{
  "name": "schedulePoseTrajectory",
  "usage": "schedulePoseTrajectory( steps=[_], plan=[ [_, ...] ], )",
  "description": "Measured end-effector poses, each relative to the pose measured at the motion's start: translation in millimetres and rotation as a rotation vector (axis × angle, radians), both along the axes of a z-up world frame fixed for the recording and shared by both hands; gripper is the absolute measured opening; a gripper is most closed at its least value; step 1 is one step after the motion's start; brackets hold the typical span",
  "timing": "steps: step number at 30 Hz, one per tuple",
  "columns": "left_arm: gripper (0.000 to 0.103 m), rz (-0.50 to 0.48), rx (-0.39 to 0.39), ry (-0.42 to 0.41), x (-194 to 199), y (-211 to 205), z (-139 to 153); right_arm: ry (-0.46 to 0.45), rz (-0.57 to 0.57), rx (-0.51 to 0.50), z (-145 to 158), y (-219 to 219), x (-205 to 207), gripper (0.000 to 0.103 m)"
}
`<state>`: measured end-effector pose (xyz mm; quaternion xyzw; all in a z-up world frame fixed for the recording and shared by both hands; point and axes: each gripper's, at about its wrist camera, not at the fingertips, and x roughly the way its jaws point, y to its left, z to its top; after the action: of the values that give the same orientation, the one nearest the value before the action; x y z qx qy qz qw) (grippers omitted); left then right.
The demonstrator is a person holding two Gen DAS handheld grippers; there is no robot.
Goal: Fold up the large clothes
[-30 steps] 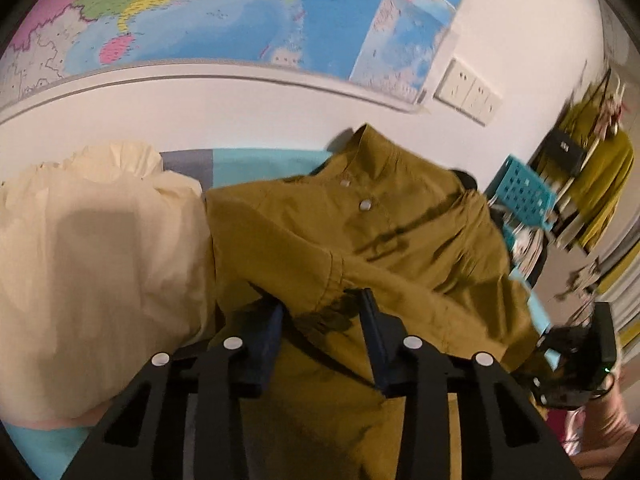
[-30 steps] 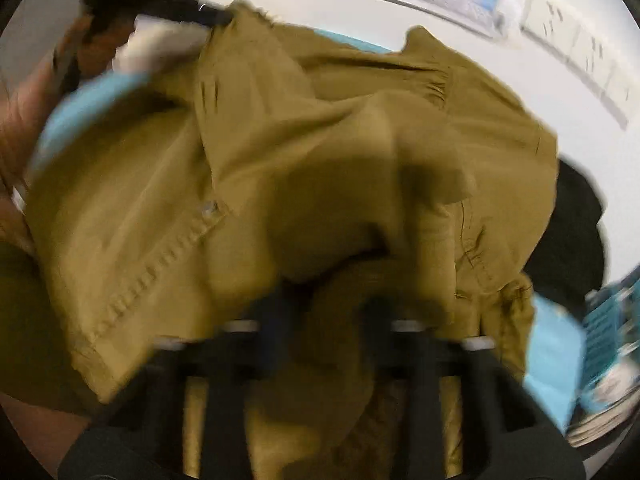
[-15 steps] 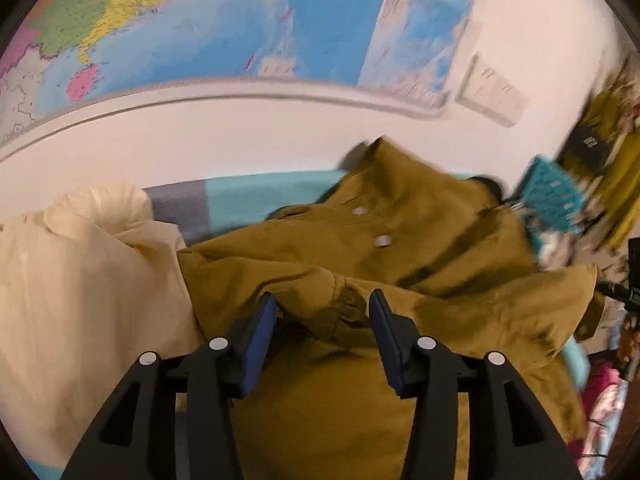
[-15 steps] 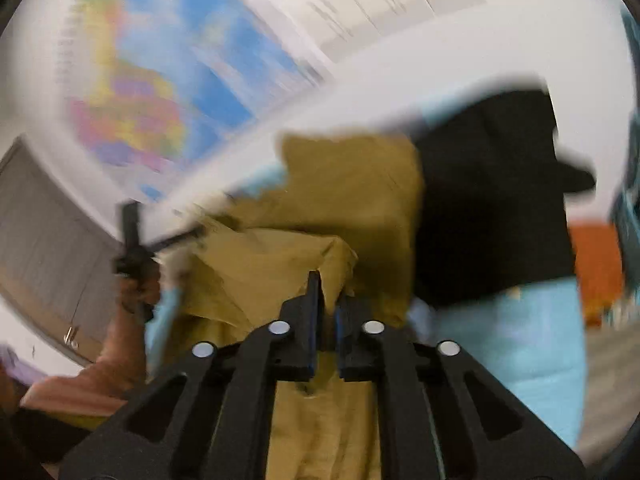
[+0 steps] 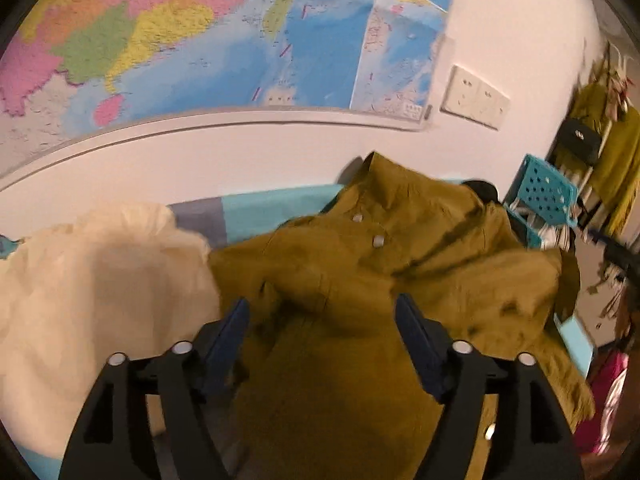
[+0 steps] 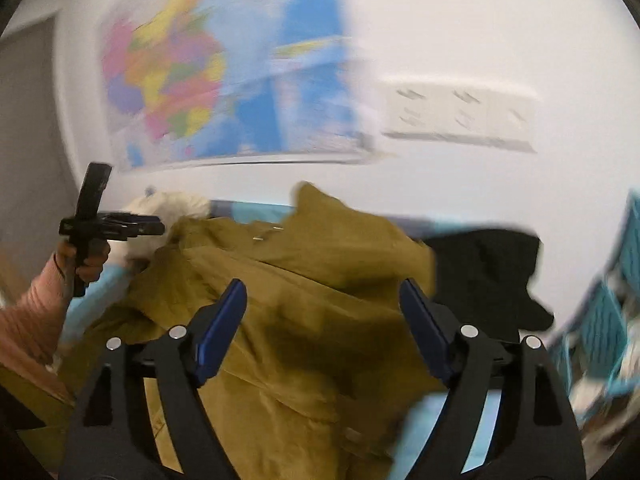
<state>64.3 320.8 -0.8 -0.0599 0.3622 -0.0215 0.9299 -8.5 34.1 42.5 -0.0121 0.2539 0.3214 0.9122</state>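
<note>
An olive-brown button shirt point(image 5: 380, 280) lies crumpled on a light blue bed surface point(image 5: 272, 210). My left gripper point(image 5: 322, 312) is open just above the shirt's near part, with nothing between its jaws. In the right wrist view the same shirt point(image 6: 320, 280) lies below my right gripper point(image 6: 322, 300), which is open and empty. The left gripper also shows in the right wrist view point(image 6: 150, 228), held by a hand at the left.
A cream garment point(image 5: 92, 280) is piled left of the shirt. A black garment point(image 6: 492, 276) lies to its right. A blue perforated basket point(image 5: 544, 192) and hanging clothes point(image 5: 612, 156) stand at the right. A wall map point(image 5: 200, 36) and sockets point(image 5: 476, 98) are behind.
Both grippers have opened and let go of the shirt. The right gripper was shut on a fold of it half a second ago. The shirt has dropped onto the bed.
</note>
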Motion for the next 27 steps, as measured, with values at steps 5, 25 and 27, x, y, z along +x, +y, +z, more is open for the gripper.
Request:
schedulePoseTrajectory(
  steps=[5, 25, 27],
  plan=[
    [0.079, 0.009, 0.037, 0.111, -31.9, -3.4, -43.9, -0.047, 0.298, -0.118, -4.2, 105.8, 5.9, 0.077],
    [0.013, 0.017, -0.21, 0.151, -64.8, 44.9, -95.6, 0.389, 0.446, 0.021, -25.5, 252.0, 186.4, 0.009],
    [0.018, 0.03, -0.19, 0.169, -65.3, 46.7, -96.1, 0.434, 0.363, -0.067, -54.5, 265.5, 200.2, 0.025]
  ],
)
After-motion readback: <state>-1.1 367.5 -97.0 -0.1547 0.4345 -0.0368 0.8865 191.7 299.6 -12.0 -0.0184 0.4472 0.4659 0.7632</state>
